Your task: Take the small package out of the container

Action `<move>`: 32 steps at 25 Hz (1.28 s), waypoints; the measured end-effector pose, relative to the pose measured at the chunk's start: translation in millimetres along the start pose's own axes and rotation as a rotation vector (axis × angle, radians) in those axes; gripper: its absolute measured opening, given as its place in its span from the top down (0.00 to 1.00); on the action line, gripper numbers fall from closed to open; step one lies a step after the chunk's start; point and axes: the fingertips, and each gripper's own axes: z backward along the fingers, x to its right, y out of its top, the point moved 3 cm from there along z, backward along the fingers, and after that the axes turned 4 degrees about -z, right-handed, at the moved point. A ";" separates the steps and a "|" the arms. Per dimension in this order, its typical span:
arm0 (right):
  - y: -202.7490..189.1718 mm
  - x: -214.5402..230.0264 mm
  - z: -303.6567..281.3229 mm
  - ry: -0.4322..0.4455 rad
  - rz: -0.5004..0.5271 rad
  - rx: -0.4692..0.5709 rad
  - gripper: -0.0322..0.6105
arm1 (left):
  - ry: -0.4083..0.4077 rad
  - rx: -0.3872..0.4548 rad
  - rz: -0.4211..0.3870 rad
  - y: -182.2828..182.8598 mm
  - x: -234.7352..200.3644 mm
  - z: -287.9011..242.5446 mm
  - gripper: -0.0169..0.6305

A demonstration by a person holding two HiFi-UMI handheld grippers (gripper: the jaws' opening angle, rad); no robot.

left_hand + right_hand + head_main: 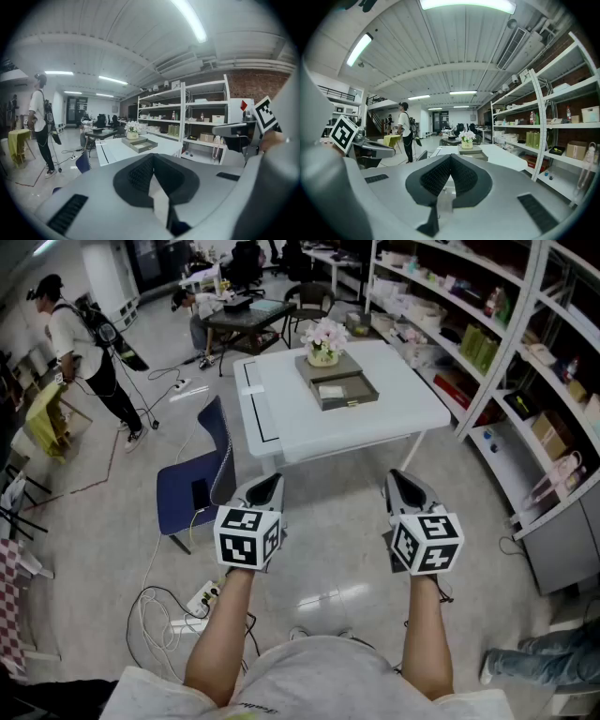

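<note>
Step in hand: approach only, with nothing yet done at the table. Left gripper [265, 489] and right gripper [405, 487], each carrying a cube of black-and-white square markers, side by side over bare floor, well short of the white rectangular table [394, 401]. Fingers of both pressed together, nothing between them. Shallow grey open container [367, 390] on the middle of that table, just in front of a pale pot of pink-white flowers [323, 338]. Small pale flat package [331, 391] inside the container, untouched. Dark blue chair [192, 486] off the table's near-left corner. White open shelving [469, 306] along the table's right side. Next move, as judged: bring one gripper forward over the table, spread its fingers above the container, then lower them onto the package. Writing: none legible. Marker patterns only on the cubes. Labels on the shelved goods too small to read.
</note>
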 end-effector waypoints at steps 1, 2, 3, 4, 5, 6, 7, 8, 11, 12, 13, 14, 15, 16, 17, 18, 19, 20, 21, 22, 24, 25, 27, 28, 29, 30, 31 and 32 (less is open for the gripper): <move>-0.7 -0.4 -1.2 -0.002 -0.001 -0.001 0.94 | -0.003 0.001 -0.006 0.4 -0.6 -1.0 0.97; -1.4 -0.7 -2.4 -0.005 -0.002 -0.003 0.94 | -0.005 0.002 -0.011 0.8 -1.4 -1.9 0.97; -2.4 -0.9 -3.6 -0.009 -0.003 -0.004 0.94 | -0.008 0.005 -0.013 0.9 -2.4 -2.7 0.97; -3.6 -0.7 -5.0 -0.014 -0.005 -0.005 0.94 | -0.011 0.007 -0.012 0.8 -3.8 -3.7 0.97; -4.9 0.0 -6.5 -0.020 -0.007 -0.005 0.94 | -0.013 0.010 -0.010 0.5 -5.6 -5.1 0.97; -6.3 1.1 -8.6 -0.026 -0.009 -0.006 0.94 | -0.017 0.013 -0.007 0.0 -7.5 -7.0 0.97; -7.6 2.8 -11.1 -0.033 -0.011 -0.007 0.94 | -0.022 0.015 -0.006 -0.3 -9.3 -9.5 0.97; -8.6 5.1 -14.1 -0.039 -0.013 -0.009 0.94 | -0.028 0.016 -0.008 -0.4 -10.7 -12.4 0.97; -8.6 12.3 -26.6 -0.046 -0.018 -0.008 0.94 | -0.041 0.019 -0.017 1.2 -15.9 -22.1 0.97; -7.9 14.9 -31.9 -0.044 -0.019 -0.006 0.93 | -0.042 0.020 -0.016 2.1 -17.9 -26.3 0.97; -7.4 18.2 -38.0 -0.040 -0.020 -0.004 0.92 | -0.042 0.021 -0.014 3.0 -19.8 -31.3 0.97; -7.1 22.2 -44.8 -0.037 -0.020 -0.004 0.91 | -0.041 0.022 -0.013 3.9 -21.3 -37.1 0.97; -6.7 26.8 -52.2 -0.032 -0.022 -0.003 0.90 | -0.039 0.020 -0.017 5.1 -22.6 -43.7 0.97; -5.9 32.0 -60.1 -0.027 -0.025 -0.002 0.89 | -0.036 0.017 -0.025 6.7 -24.0 -50.9 0.97; -4.8 37.9 -68.8 -0.020 -0.028 0.000 0.89 | -0.031 0.016 -0.034 8.9 -25.6 -58.7 0.97; -3.3 44.3 -78.2 -0.012 -0.031 0.001 0.88 | -0.024 0.015 -0.038 11.9 -27.6 -67.4 0.97; -1.7 51.4 -88.1 -0.003 -0.032 0.000 0.88 | -0.018 0.015 -0.036 15.2 -29.8 -76.7 0.97; 0.2 58.9 -98.3 0.006 -0.033 -0.001 0.88 | -0.013 0.015 -0.026 18.7 -32.1 -86.5 0.97; 2.4 66.4 -108.8 0.016 -0.033 -0.003 0.87 | -0.007 0.015 -0.012 22.3 -34.4 -96.5 0.97; 4.8 73.7 -119.4 0.026 -0.032 -0.004 0.87 | 0.001 0.016 0.001 25.8 -36.9 -106.7 0.97; 9.7 89.1 -140.2 0.048 -0.032 -0.008 0.86 | 0.024 0.015 0.015 32.1 -41.6 -127.8 0.97; 12.1 97.7 -150.0 0.058 -0.032 -0.011 0.85 | 0.036 0.013 0.019 35.0 -42.8 -138.8 0.97; 16.4 116.2 -168.2 0.074 -0.034 -0.016 0.84 | 0.057 0.013 0.031 40.3 -43.6 -160.8 0.97; 18.3 125.1 -176.7 0.081 -0.034 -0.019 0.84 | 0.065 0.011 0.035 42.4 -43.7 -171.4 0.97; 20.1 133.4 -184.9 0.088 -0.034 -0.023 0.84 | 0.074 0.006 0.036 44.0 -43.8 -181.6 0.97; 21.9 141.2 -192.8 0.095 -0.034 -0.027 0.83 | 0.081 -0.002 0.034 45.1 -43.8 -191.7 0.97; 23.7 148.7 -200.6 0.102 -0.035 -0.031 0.82 | 0.088 -0.010 0.035 45.9 -43.8 -201.5 0.97; 25.3 155.9 -208.3 0.109 -0.035 -0.035 0.81 | 0.093 -0.016 0.042 46.6 -43.8 -211.1 0.97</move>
